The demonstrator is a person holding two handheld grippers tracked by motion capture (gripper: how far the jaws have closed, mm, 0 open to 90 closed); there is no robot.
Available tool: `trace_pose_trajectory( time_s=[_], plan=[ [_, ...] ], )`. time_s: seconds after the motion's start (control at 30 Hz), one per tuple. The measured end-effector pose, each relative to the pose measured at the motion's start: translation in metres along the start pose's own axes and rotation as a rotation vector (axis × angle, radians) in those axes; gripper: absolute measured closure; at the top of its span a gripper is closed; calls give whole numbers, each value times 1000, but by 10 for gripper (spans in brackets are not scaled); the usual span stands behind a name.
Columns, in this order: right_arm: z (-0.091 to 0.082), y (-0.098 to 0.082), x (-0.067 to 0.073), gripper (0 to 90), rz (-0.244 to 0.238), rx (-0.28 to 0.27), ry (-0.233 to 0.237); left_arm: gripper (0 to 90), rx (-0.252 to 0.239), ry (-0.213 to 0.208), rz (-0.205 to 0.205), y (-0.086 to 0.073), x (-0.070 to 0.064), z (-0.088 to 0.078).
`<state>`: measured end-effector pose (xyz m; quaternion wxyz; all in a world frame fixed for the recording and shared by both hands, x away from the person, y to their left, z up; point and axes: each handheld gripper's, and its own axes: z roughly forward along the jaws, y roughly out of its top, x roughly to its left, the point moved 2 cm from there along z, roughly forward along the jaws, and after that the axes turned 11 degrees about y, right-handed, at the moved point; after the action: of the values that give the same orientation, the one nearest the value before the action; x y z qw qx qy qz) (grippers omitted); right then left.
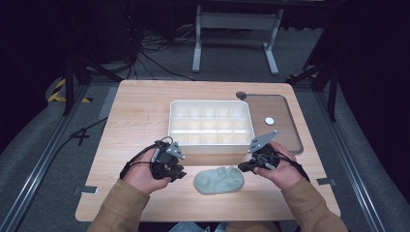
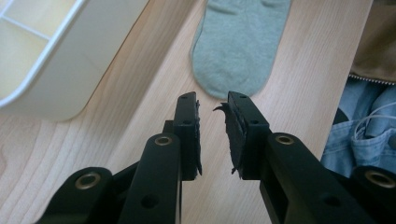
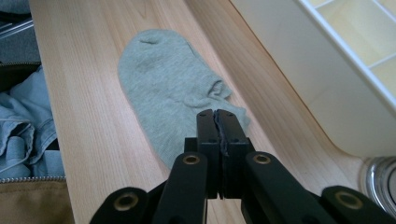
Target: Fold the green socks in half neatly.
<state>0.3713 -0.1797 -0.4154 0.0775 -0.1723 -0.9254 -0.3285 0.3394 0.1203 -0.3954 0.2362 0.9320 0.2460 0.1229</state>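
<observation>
A pale green sock lies flat on the wooden table, just in front of a white divided tray. My left gripper is at the sock's left. In the left gripper view the left gripper has a narrow gap between its pads with nothing in it, and the sock lies just beyond the tips. My right gripper is at the sock's right end. In the right gripper view the right gripper has its pads pressed together over the edge of the sock, and I see no fabric between them.
The tray's wall stands close beside both grippers. A dark mat at the right rear carries a small white disc. A metal ring sits near the tray's corner. The table's near edge meets the person's lap.
</observation>
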Motion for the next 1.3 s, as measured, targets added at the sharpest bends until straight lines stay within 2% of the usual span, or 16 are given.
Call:
trace_pose_trajectory(
  time_s=[0.1, 0.13, 0.27, 0.3, 0.43, 0.57, 0.87, 0.93, 0.97, 1.0, 1.13, 1.3],
  plan=[
    [5, 4, 4, 900, -20, 9, 21, 771, 18, 20, 10, 0, -1, 0],
    [6, 5, 5, 900, -20, 11, 33, 771, 28, 16, 3, 0, -2, 1],
    [18, 7, 8, 900, -38, 18, 63, 802, 71, -29, 41, 2, -10, 5],
    [21, 7, 9, 900, -41, 24, 64, 805, 72, -32, 53, 4, -10, 7],
    [36, 9, 12, 900, -50, 39, 81, 783, 93, -22, 45, 4, -11, 16],
    [54, 8, 15, 900, -73, 43, 59, 736, 104, -3, 43, 5, -13, 25],
    [74, 7, 11, 900, -73, -10, 16, 732, 152, -40, 51, 2, -17, 47],
    [80, 4, 9, 900, -64, 19, 11, 732, 155, -43, 52, 2, -17, 49],
    [82, 2, 7, 900, -59, 6, 18, 733, 158, -47, 50, 1, -17, 50],
    [82, 0, 6, 900, -44, -10, 24, 736, 162, -52, 50, 1, -17, 50],
    [82, 0, 9, 900, -57, 7, 10, 751, 165, -73, 45, 0, -17, 56],
    [81, -2, 9, 900, -45, -3, 17, 809, 182, -65, 41, 0, -20, 67]
  ],
)
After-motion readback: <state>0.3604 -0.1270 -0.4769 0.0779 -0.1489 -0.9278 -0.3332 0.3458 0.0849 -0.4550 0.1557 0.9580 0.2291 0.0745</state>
